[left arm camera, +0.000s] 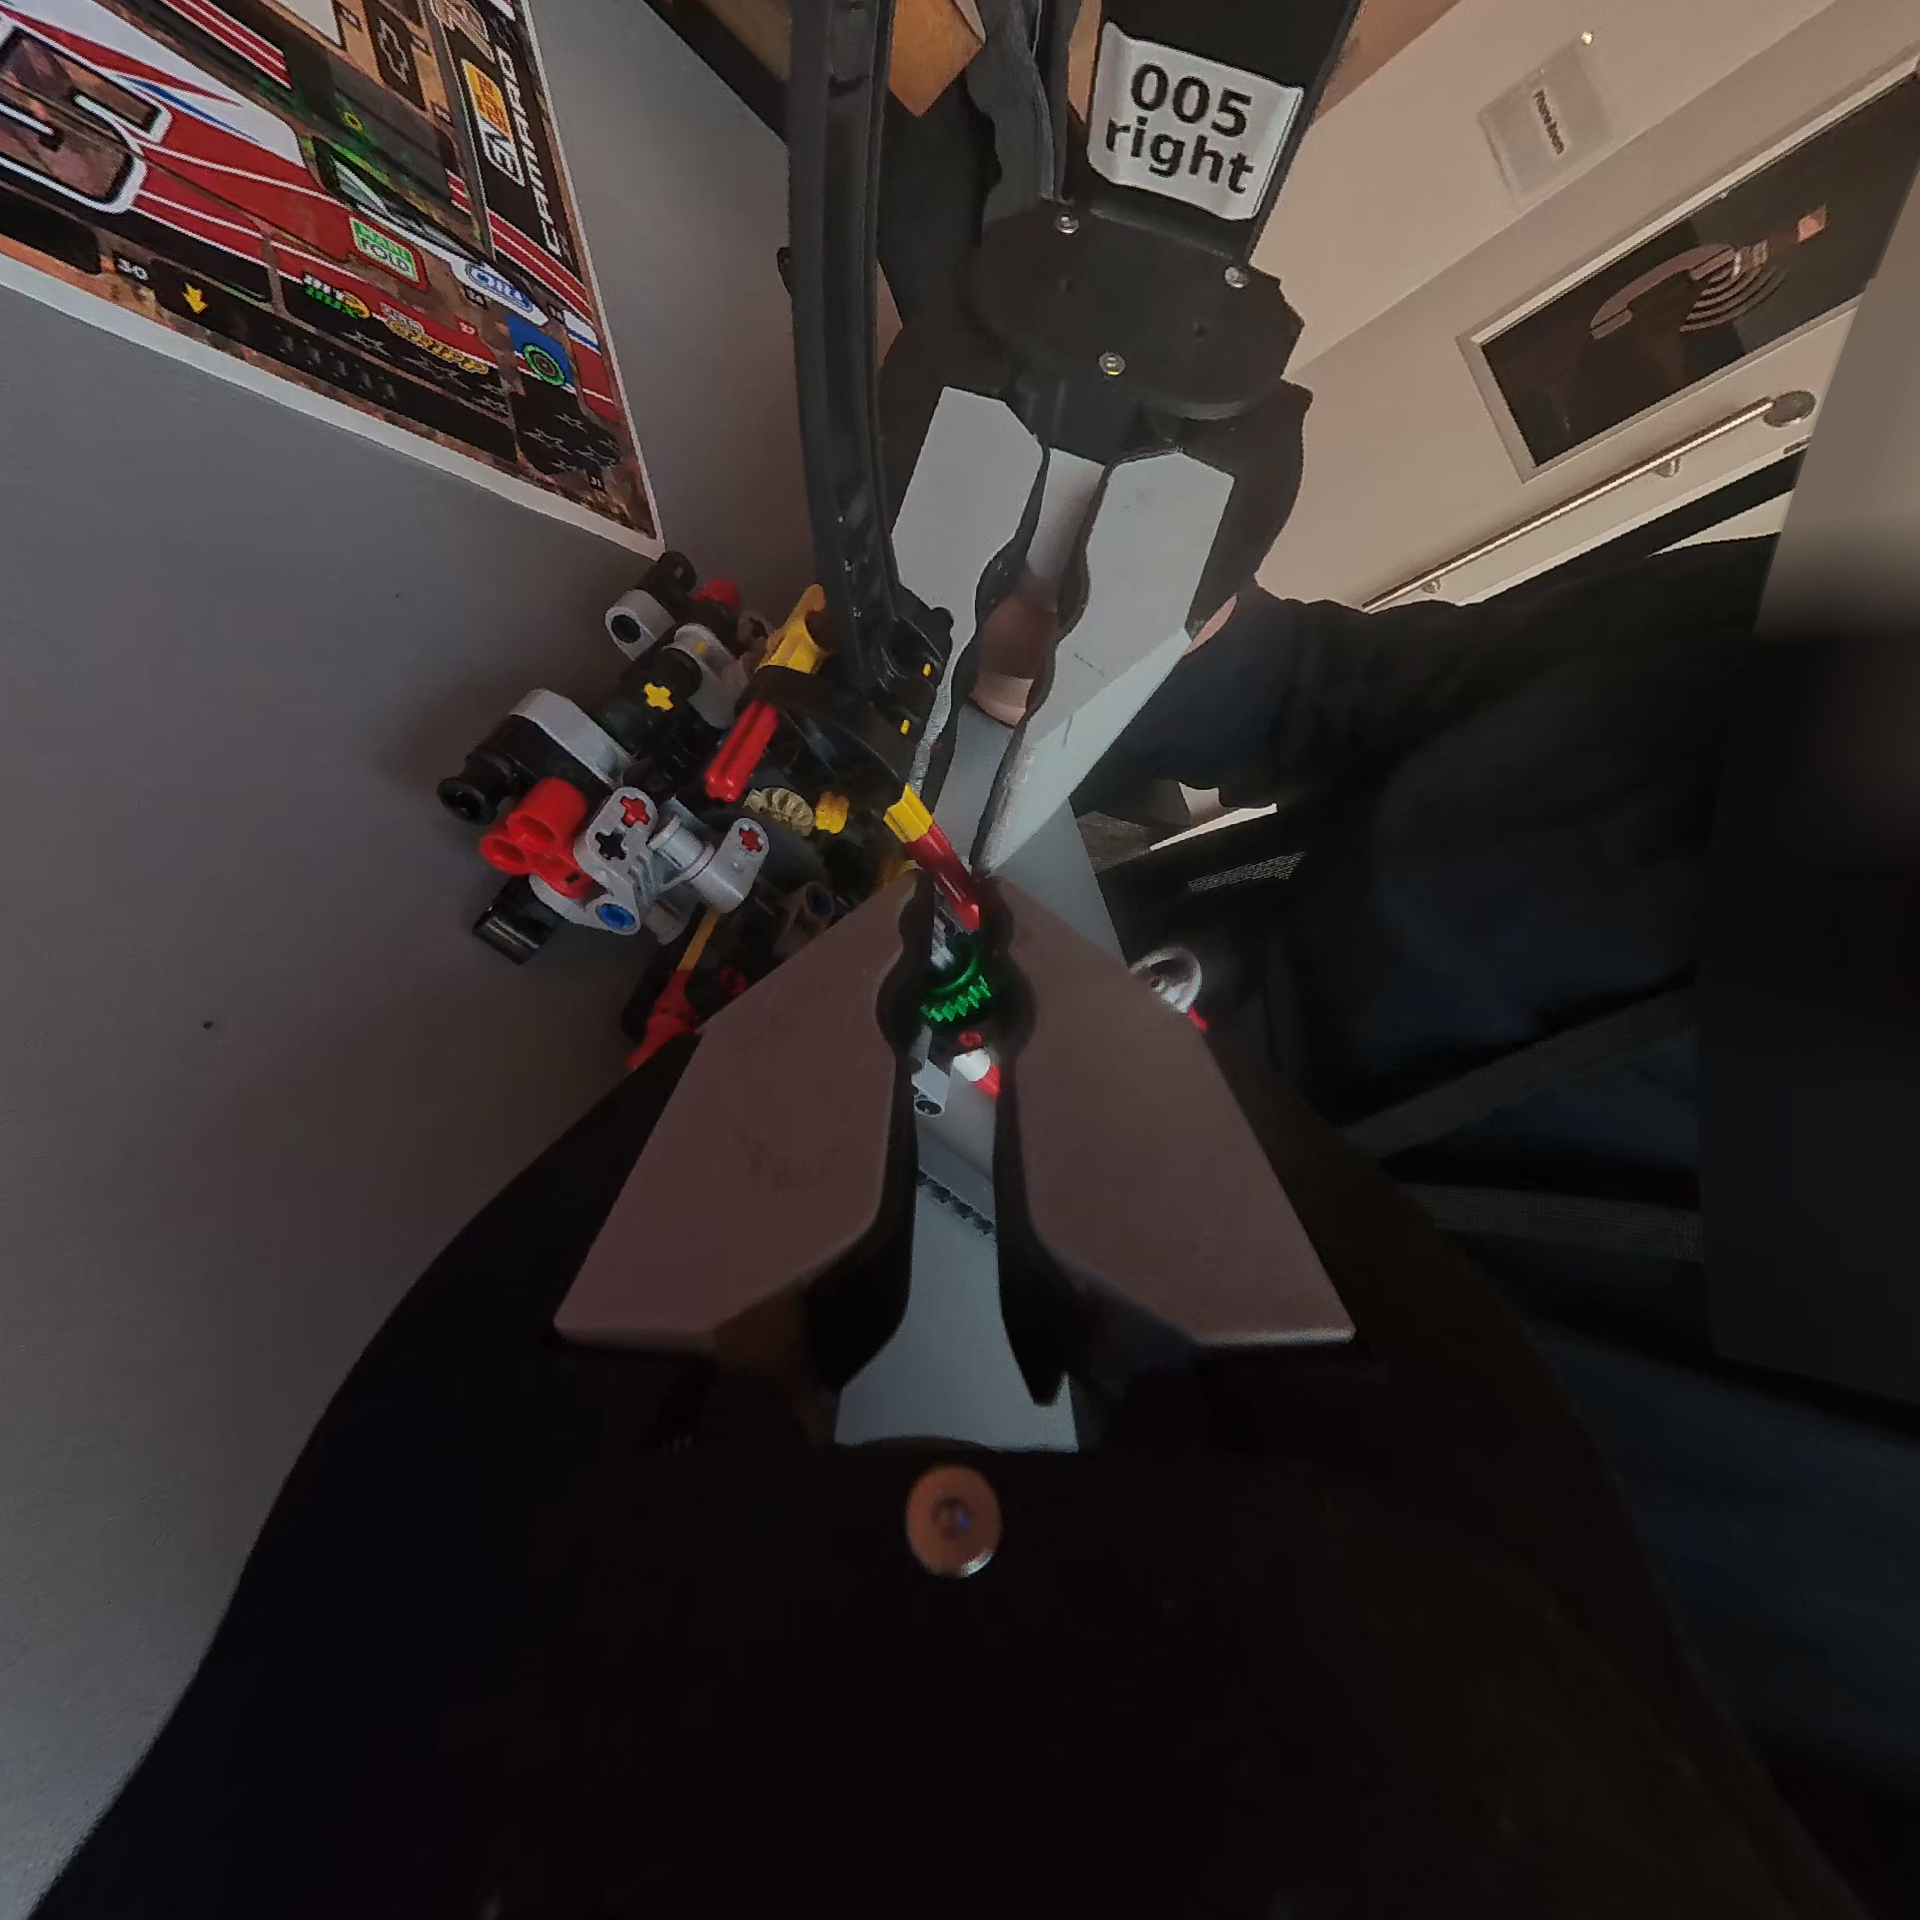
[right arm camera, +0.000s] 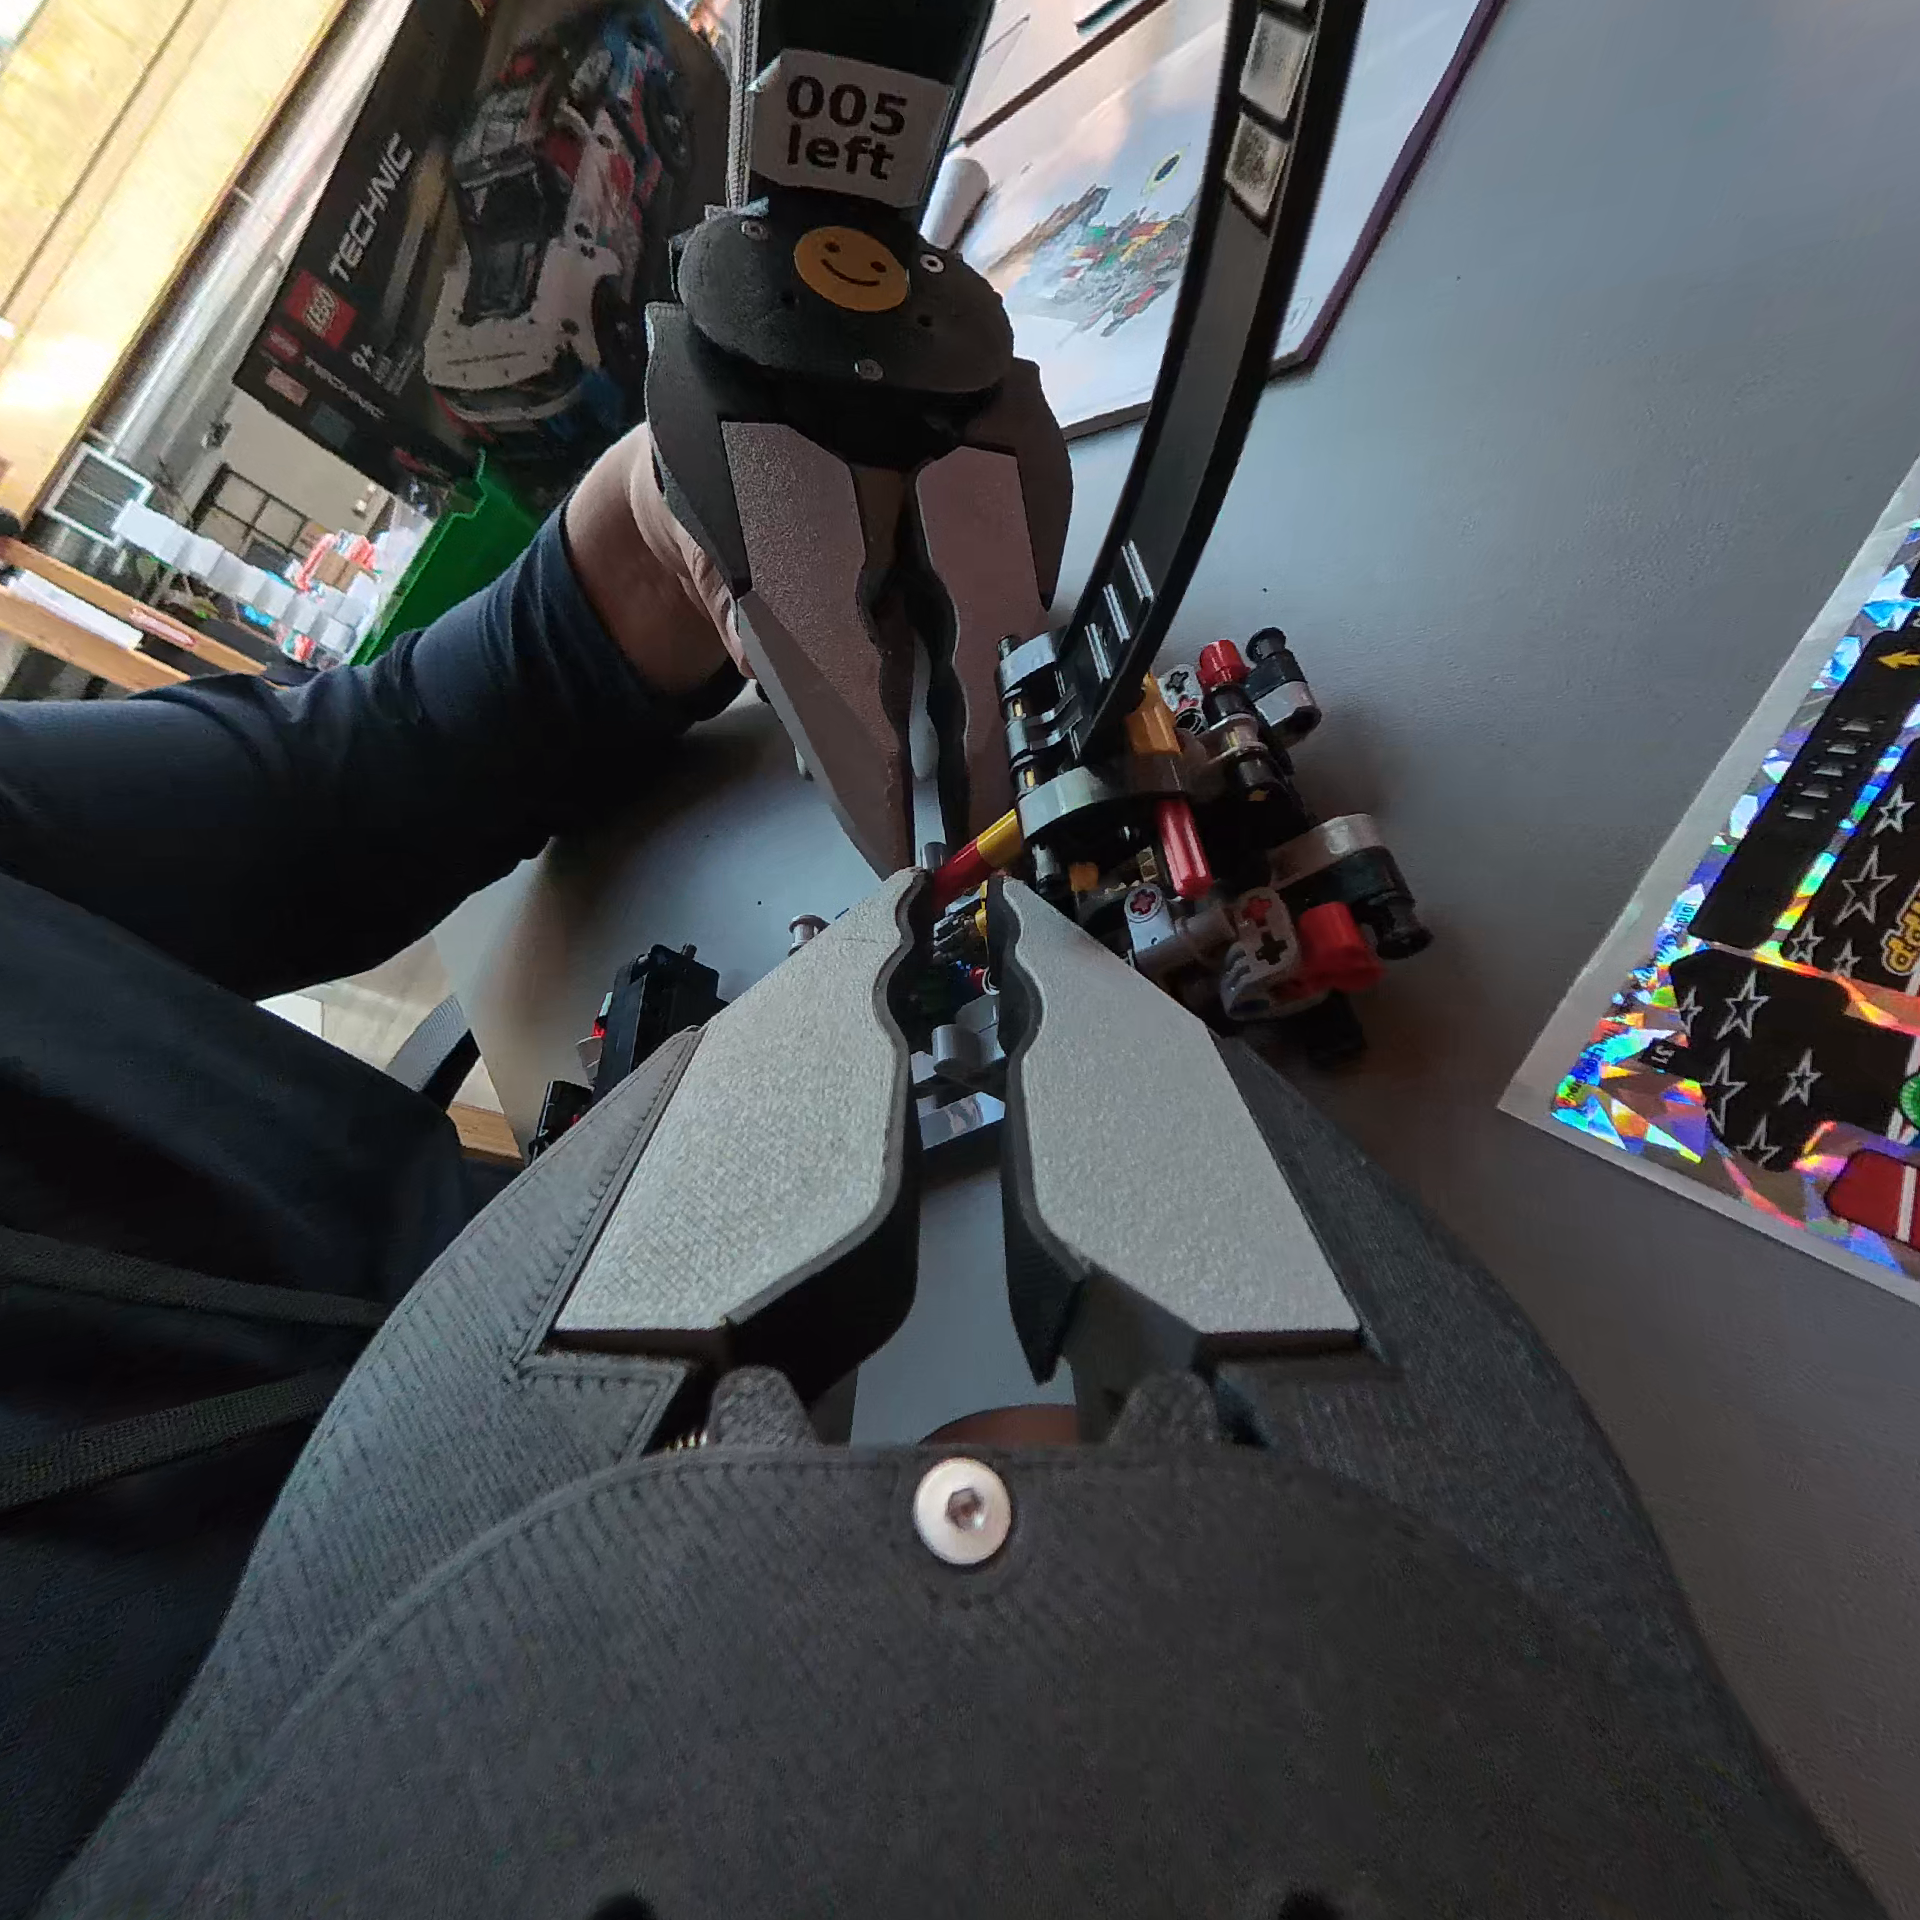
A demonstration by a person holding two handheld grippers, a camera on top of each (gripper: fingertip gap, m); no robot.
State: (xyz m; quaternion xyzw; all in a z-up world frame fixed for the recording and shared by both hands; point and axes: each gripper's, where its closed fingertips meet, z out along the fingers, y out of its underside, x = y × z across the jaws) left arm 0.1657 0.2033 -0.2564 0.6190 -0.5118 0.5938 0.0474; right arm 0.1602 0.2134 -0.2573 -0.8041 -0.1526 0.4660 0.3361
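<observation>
— Meeting tip to tip over the red axle (left arm camera: 940, 852), left gripper (left arm camera: 951, 883) and right gripper (right arm camera: 956, 883) both pinching it.

— Long axis?

— Slanting out of the model (left arm camera: 665, 790) toward the tabletop (left arm camera: 260, 1039) edge; equally near both.

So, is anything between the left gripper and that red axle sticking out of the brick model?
Nothing visible. The red axle already has its end between the tips of the left gripper, and the right gripper is at the same end.

Both grippers (left arm camera: 954, 883) (right arm camera: 956, 883) nearly closed, tip-to-tip
</observation>
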